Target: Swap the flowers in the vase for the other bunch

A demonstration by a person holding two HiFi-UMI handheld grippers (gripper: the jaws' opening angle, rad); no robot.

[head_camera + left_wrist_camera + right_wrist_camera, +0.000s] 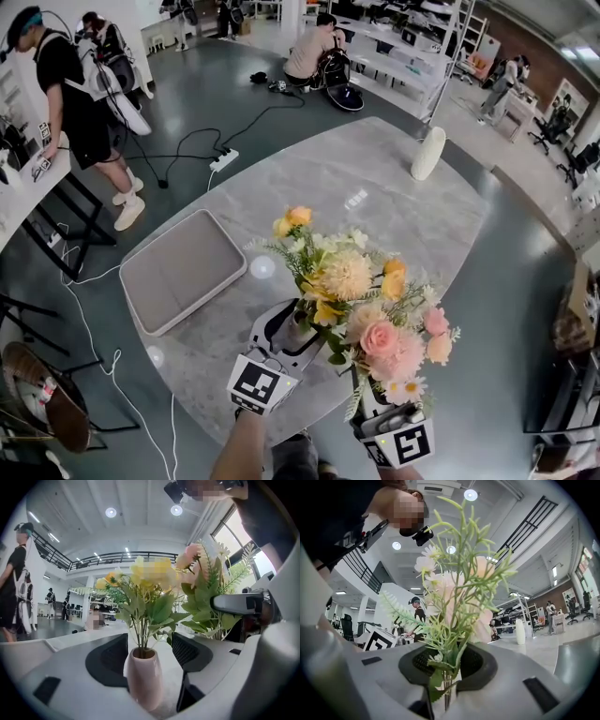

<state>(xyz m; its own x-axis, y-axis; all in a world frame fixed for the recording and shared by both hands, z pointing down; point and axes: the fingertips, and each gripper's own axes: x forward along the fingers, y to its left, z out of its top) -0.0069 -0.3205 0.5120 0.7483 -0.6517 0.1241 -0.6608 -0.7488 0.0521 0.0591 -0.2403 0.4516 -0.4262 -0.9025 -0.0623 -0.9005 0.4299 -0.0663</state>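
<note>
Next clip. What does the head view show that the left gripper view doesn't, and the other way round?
Head view only: the white container standing at the table's far edge, and the power strip with its cables on the floor. Left gripper view only: the pink vase standing between the left hand-held gripper's open jaws, a gap on each side, plus ceiling lights. Both: the yellow bunch in the vase and the pink bunch beside it.

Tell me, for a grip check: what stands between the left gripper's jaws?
The pink vase holding yellow flowers, unclamped; the left gripper view shows it.
</note>
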